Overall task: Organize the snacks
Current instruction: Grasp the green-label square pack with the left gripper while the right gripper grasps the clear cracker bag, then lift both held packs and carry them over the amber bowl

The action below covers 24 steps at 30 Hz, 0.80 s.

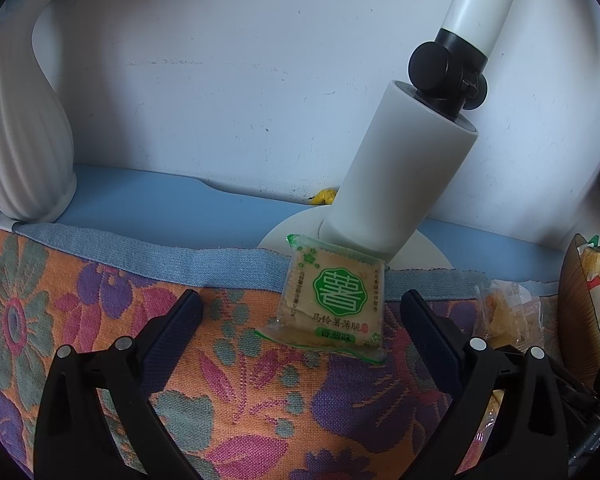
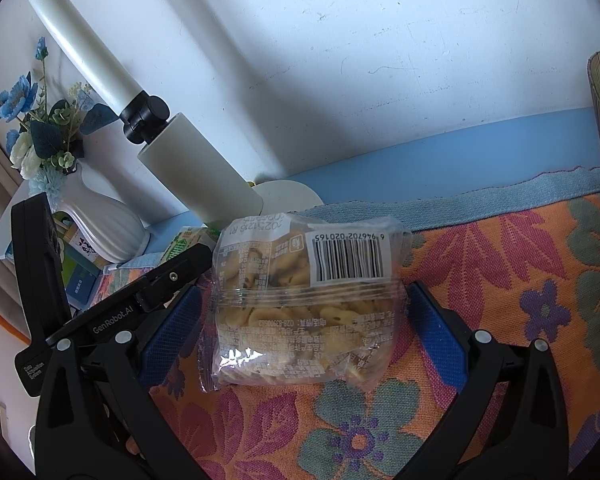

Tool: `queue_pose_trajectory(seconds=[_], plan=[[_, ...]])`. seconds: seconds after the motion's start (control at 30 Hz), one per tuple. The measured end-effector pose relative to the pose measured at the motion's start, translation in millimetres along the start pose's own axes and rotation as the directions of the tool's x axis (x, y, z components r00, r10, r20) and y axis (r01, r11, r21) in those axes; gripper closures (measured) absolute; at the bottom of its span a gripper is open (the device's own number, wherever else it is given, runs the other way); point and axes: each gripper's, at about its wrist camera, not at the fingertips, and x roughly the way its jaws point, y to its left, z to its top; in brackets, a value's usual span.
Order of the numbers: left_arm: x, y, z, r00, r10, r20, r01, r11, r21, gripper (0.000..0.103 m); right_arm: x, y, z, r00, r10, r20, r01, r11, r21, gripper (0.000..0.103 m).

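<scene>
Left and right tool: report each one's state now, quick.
Left tool: open, holding nothing; green-label cracker packet lies ahead between its fingers.
Right tool: open around the clear snack bag, not clamped.

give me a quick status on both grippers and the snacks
Left gripper open, green cracker packet ahead, leaning on lamp base. Right gripper open around clear snack bag. Nothing blocking.

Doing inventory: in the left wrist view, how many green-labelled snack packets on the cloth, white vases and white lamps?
Green-labelled snack packet: 1
White vase: 1
White lamp: 1
Total: 3
</scene>
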Motion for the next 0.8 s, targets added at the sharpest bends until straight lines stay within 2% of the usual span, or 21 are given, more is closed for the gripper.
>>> queue_pose_trajectory(seconds=[0.03, 0.1, 0.13, 0.17, 0.2, 0.27, 0.3, 0.4, 0.57, 0.8], plan=[[0.2, -0.9, 0.0, 1.000, 0.001, 0.002, -0.001, 1.000, 0.001, 0.006, 0.5, 1.3, 0.0, 1.000, -0.008, -0.002, 0.008, 1.000, -0.006, 0.003], [-1.0, -3.0, -0.1, 0.999, 0.033, 0.010, -0.033, 0.999, 0.003, 0.019, 2.0, 5.7, -0.1, 1.000, -0.027, -0.012, 0.027, 0.999, -0.029, 0.003], [-2.2, -2.8, -0.7, 0.998, 0.058, 0.016, -0.058, 0.998, 0.004, 0.036, 2.1, 7.9, 0.0, 1.000, -0.028, -0.014, 0.027, 0.999, -0.041, 0.005], [-3.9, -2.7, -1.0, 0.996, 0.085, 0.024, -0.085, 0.996, 0.008, 0.052, 0.9, 11.3, -0.6, 1.000, -0.025, -0.007, 0.025, 0.998, -0.061, 0.014], [-5.7, 0.1, -1.1, 0.995, 0.098, 0.032, -0.098, 0.995, 0.007, 0.054, -0.4, 13.8, -1.3, 1.000, -0.030, 0.001, 0.030, 0.997, -0.075, 0.020], [-9.0, 8.8, -1.9, 0.996, 0.081, 0.046, -0.079, 0.996, -0.030, 0.061, -5.2, 20.6, -3.0, 0.999, -0.029, 0.033, 0.032, 0.994, -0.108, 0.028], [-11.2, 12.1, -2.3, 0.996, 0.072, 0.054, -0.069, 0.997, -0.044, 0.061, -7.6, 22.4, -3.7, 0.999, -0.023, 0.047, 0.028, 0.993, -0.116, 0.039], [-17.3, 17.3, -3.8, 0.994, 0.073, 0.083, -0.067, 0.996, -0.063, 0.062, -15.0, 24.3, -5.7, 0.996, -0.002, 0.086, 0.013, 0.992, -0.125, 0.041], [-31.0, 17.3, -8.6, 0.987, 0.061, 0.148, -0.055, 0.998, -0.041, 0.062, -20.8, 22.6, -6.8, 0.993, 0.027, 0.112, -0.012, 0.992, -0.128, 0.042], [-36.0, 8.3, -13.5, 0.979, 0.110, 0.173, -0.112, 0.994, -0.003, 0.062, -34.8, 18.5, -8.9, 0.982, 0.077, 0.172, -0.054, 0.989, -0.135, 0.042]])
